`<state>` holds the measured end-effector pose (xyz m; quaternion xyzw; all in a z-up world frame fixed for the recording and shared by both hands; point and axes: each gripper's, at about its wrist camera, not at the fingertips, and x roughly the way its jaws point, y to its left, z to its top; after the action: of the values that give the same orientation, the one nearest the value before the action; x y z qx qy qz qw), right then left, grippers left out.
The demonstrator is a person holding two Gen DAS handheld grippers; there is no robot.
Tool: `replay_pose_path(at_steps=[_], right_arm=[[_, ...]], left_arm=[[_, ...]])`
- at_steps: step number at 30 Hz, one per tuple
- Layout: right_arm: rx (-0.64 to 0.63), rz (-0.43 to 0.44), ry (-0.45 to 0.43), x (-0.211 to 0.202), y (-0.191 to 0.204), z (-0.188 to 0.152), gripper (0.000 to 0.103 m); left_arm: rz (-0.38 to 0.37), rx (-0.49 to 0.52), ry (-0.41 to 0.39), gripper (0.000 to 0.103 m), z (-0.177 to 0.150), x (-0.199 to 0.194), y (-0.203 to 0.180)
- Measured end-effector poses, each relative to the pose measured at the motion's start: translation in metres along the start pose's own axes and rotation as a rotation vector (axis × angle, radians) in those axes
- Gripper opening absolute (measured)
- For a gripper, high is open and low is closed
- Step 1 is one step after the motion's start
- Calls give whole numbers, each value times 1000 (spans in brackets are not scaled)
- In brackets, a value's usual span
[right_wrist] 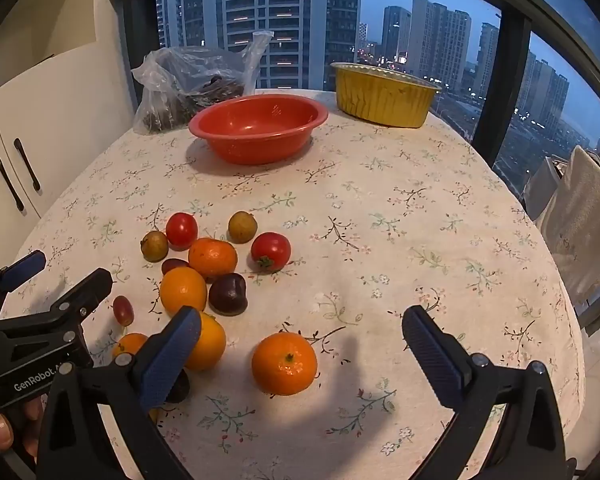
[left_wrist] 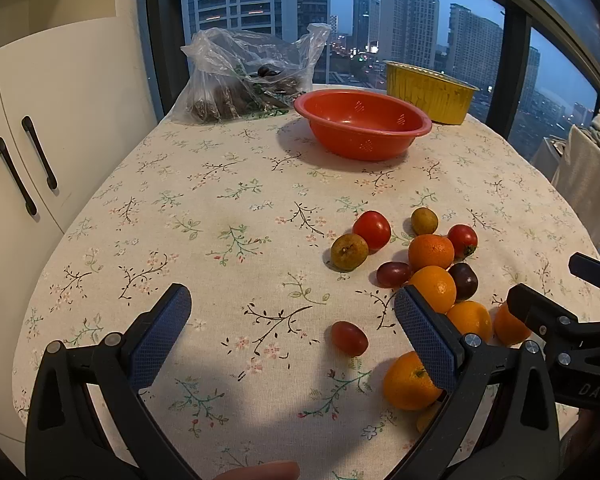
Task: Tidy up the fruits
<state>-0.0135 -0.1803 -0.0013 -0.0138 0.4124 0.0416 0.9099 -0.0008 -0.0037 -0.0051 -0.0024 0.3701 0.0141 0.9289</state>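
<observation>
- Round table (right_wrist: 380, 240), covered by cream tablecloth (left_wrist: 220, 208) with floral twig print.
- Far side: red colander bowl (right_wrist: 258, 126), empty; gold foil pan (right_wrist: 384, 94) to its right; clear plastic bag (right_wrist: 188, 84) with dark contents to its left.
- Near side: loose fruit cluster lying on the cloth – mandarins (right_wrist: 284, 362), two cherry tomatoes (right_wrist: 271, 251), two small brown-green pears (right_wrist: 242, 227), red grapes (right_wrist: 123, 310), dark plum (right_wrist: 228, 294).
- One mandarin (right_wrist: 212, 257) sits between the tomatoes, touching none of the bowls.
</observation>
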Motion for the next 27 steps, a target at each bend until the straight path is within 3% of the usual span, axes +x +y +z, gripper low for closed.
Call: replay_pose_path(at_steps=[27], right_arm=[[0,0,2,2,0,-2,103]], left_arm=[[2,2,2,103,-2,1,-1]])
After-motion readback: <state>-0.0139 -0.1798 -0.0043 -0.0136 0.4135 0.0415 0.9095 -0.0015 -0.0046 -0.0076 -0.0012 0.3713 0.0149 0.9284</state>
